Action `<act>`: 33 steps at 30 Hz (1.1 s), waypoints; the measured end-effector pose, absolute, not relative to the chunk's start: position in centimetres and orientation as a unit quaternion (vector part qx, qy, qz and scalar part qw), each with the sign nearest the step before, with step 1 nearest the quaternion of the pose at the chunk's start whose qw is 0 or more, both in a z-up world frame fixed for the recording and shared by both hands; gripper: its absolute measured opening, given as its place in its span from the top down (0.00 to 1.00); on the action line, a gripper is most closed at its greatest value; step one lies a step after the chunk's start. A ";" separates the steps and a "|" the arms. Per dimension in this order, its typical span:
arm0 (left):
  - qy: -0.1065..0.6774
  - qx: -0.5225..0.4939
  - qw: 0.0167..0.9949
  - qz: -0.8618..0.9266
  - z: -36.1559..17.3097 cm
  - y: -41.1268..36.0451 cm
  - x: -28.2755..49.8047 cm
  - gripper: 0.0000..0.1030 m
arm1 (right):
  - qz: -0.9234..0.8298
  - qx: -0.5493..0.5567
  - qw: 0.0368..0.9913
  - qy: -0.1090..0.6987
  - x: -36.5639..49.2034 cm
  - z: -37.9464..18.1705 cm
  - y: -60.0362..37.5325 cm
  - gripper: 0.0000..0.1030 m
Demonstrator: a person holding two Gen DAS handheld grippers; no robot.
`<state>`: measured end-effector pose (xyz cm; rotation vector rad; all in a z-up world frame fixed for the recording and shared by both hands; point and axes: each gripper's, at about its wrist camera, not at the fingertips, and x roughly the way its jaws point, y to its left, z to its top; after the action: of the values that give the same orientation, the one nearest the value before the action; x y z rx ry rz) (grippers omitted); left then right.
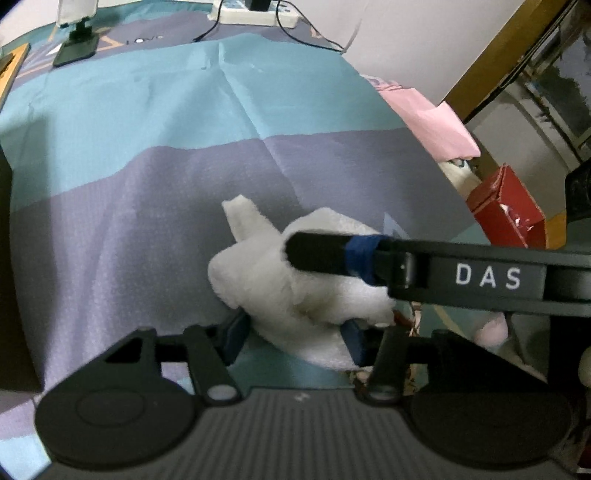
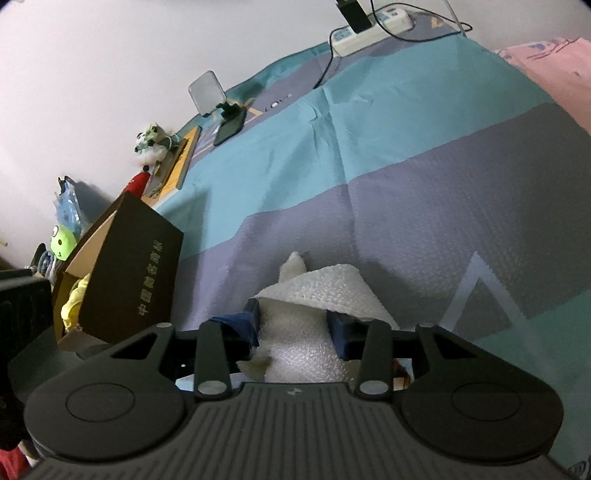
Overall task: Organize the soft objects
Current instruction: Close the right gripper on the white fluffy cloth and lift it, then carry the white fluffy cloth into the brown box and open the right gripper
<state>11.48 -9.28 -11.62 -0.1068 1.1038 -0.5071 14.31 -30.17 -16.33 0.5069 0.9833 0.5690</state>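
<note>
Left gripper (image 1: 293, 341) clamped on the near end of a white plush toy (image 1: 280, 273), blue-taped pads pressed into the fur on both sides. Right gripper (image 2: 293, 326) set around the same toy from the right, one finger lying across its top in the left wrist view, fur filling the gap between the pads — pressing or merely touching, cannot tell. Toy resting on a bedspread (image 1: 147, 192) banded in teal and grey-purple, a pale ear pointing toward the far side. Left of the toy, an open brown box (image 2: 129, 273) with gold lettering, something yellow inside. Farther off, a phone stand with a small mirror (image 2: 207, 90) and a white power strip (image 2: 369, 31) near the wall. At the right edge, a pink cloth (image 1: 432, 118) — and beyond it a red carton (image 1: 506, 210).
</note>
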 end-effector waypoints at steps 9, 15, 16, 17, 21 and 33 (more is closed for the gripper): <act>0.465 -0.042 0.846 -0.258 -8.4 -8.3 8.7 0.56 | 0.276 0.198 0.849 0.406 11.6 -12.8 -29.3 0.77; 0.400 -0.028 0.880 -0.254 -4.7 -5.7 6.3 0.57 | 0.305 0.205 0.863 0.347 10.1 -9.0 -28.1 0.77; 0.387 -0.026 0.887 -0.252 -3.8 -5.1 6.0 0.57 | 0.311 0.206 0.866 0.334 9.9 -8.1 -27.7 0.77; 0.374 -0.025 0.893 -0.249 -3.0 -4.5 5.6 0.57 | 0.318 0.205 0.868 0.321 9.8 -7.3 -27.3 0.77; 0.324 -0.011 0.918 -0.229 0.1 -1.5 4.4 0.56 | 0.347 0.193 0.876 0.273 9.3 -4.4 -24.9 0.77; 0.275 0.005 0.951 -0.143 3.0 9.1 5.0 0.56 | 0.414 0.193 0.856 0.242 11.5 -1.6 -13.8 0.76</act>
<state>5.01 9.08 2.95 0.0095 0.5595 -0.2902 11.54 -13.76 -1.61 0.4054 0.5095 0.8709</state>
